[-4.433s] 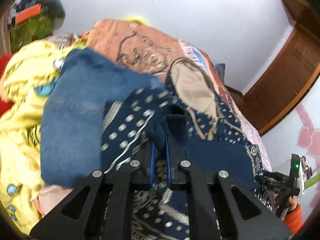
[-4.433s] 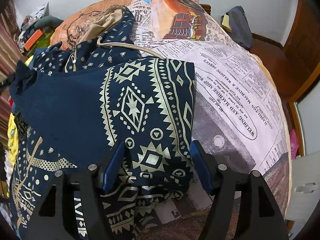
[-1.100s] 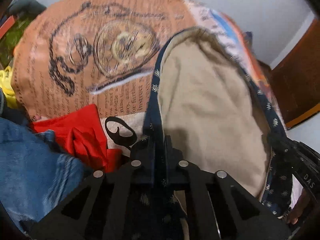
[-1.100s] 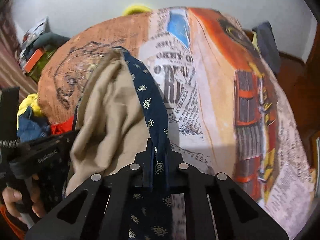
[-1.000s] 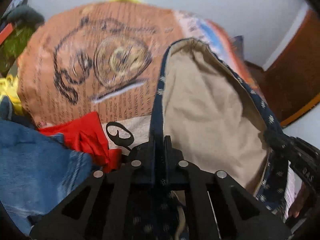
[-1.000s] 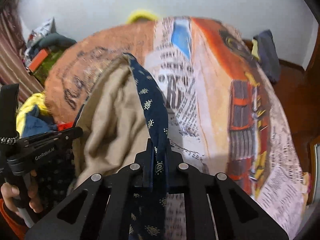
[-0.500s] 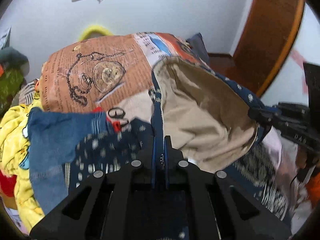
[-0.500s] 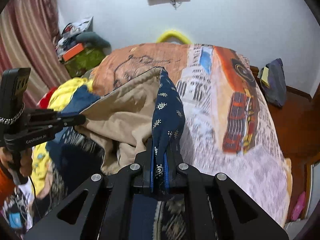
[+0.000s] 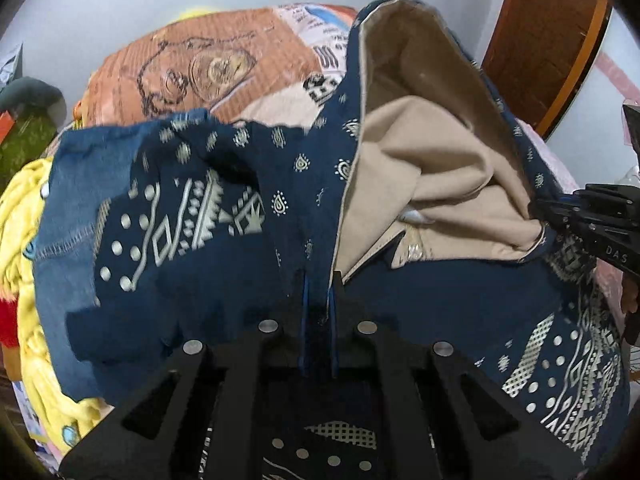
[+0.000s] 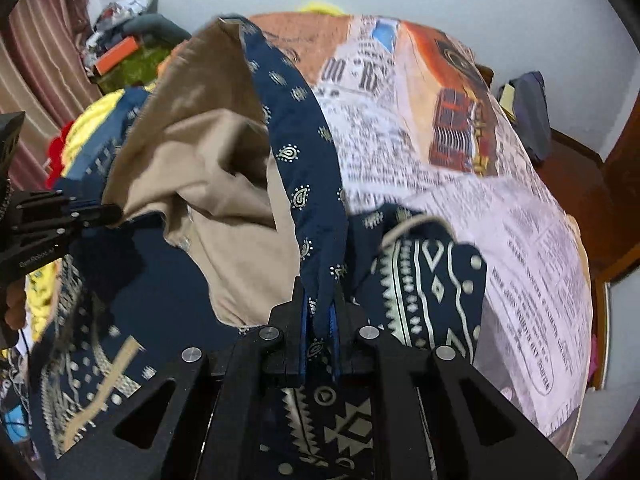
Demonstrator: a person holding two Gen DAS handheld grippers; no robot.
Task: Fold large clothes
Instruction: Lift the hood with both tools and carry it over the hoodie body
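Observation:
A navy hooded garment (image 9: 248, 216) with silver geometric print lies on the bed. Its hood, lined in beige (image 9: 432, 168), is held up and folded back over the garment's body. My left gripper (image 9: 318, 284) is shut on the hood's navy edge at one side. My right gripper (image 10: 320, 312) is shut on the opposite navy edge (image 10: 304, 168) of the hood. In the left wrist view the right gripper (image 9: 592, 224) shows at the right edge; in the right wrist view the left gripper (image 10: 52, 220) and a hand show at the left edge.
The bed carries a newspaper-print sheet (image 10: 500, 208) with an orange part (image 9: 208, 60). Jeans (image 9: 72, 208) and a yellow cloth (image 9: 24, 216) lie left of the garment. A dark bag (image 10: 528, 112) sits on the floor by a wooden door (image 9: 548, 40).
Both grippers have pulled the hood back from the far end of the bed toward the garment's body, so the patterned navy body now fills the lower part of both views.

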